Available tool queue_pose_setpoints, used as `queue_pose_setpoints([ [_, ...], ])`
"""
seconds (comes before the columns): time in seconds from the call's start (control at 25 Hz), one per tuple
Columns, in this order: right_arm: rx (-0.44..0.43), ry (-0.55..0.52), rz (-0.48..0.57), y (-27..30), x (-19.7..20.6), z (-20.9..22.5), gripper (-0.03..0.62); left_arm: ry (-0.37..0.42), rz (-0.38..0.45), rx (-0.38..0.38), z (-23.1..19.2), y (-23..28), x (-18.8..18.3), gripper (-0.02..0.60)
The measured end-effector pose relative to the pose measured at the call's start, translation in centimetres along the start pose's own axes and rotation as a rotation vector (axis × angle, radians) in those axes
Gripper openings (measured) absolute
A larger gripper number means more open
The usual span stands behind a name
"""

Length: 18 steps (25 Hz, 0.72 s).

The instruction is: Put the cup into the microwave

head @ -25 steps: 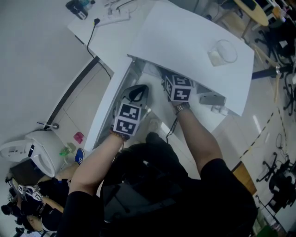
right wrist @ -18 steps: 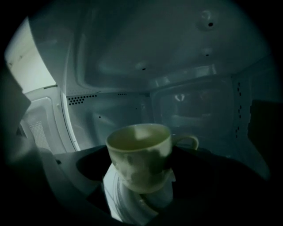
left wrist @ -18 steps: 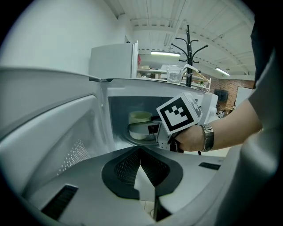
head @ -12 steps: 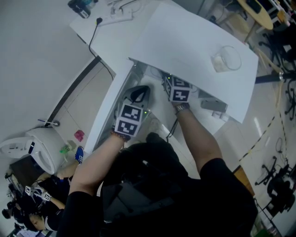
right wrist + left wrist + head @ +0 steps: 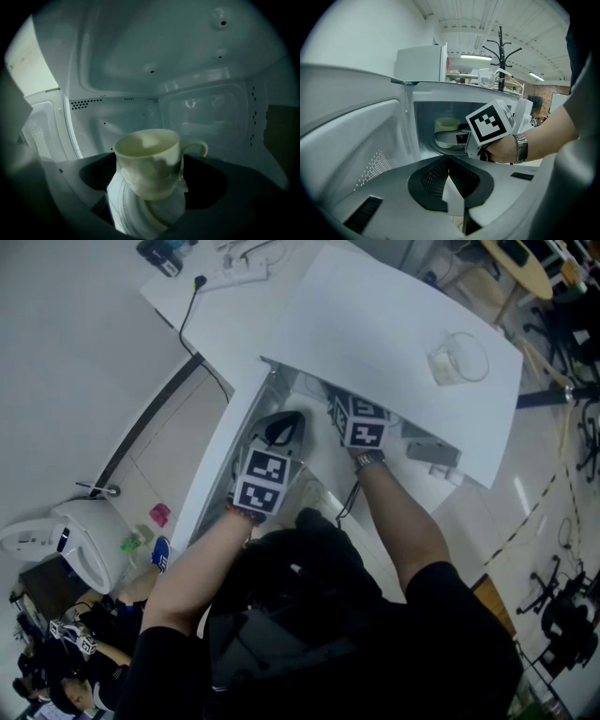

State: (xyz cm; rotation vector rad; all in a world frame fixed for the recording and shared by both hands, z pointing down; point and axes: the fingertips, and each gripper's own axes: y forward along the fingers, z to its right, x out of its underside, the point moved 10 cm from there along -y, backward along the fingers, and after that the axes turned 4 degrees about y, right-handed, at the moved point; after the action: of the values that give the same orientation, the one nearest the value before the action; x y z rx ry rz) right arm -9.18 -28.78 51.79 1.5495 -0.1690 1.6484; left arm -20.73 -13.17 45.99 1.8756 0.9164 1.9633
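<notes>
The right gripper view looks into the cavity of the boxy white microwave (image 5: 375, 324). There the pale cream ceramic cup (image 5: 149, 161) stands slightly tilted, its handle to the right, between the right tongs (image 5: 154, 180). These tongs are spread wide and have just been opening, and their dark pads appear clear of the cup's sides.

The head view hides all of this under the microwave's top and shows only a clear glass tumbler (image 5: 457, 357) standing on it.

The left gripper view shows the left tongs (image 5: 450, 173) pressed together, empty, before the open door.
</notes>
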Motion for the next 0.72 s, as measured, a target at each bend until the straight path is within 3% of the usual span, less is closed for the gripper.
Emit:
queue_pose_setpoints([
  [0.72, 0.009, 0.006, 0.008, -3.4, 1.2, -0.7, 0.473, 0.011, 0.037, 0.008, 1.3, -1.4, 0.2, 0.0],
])
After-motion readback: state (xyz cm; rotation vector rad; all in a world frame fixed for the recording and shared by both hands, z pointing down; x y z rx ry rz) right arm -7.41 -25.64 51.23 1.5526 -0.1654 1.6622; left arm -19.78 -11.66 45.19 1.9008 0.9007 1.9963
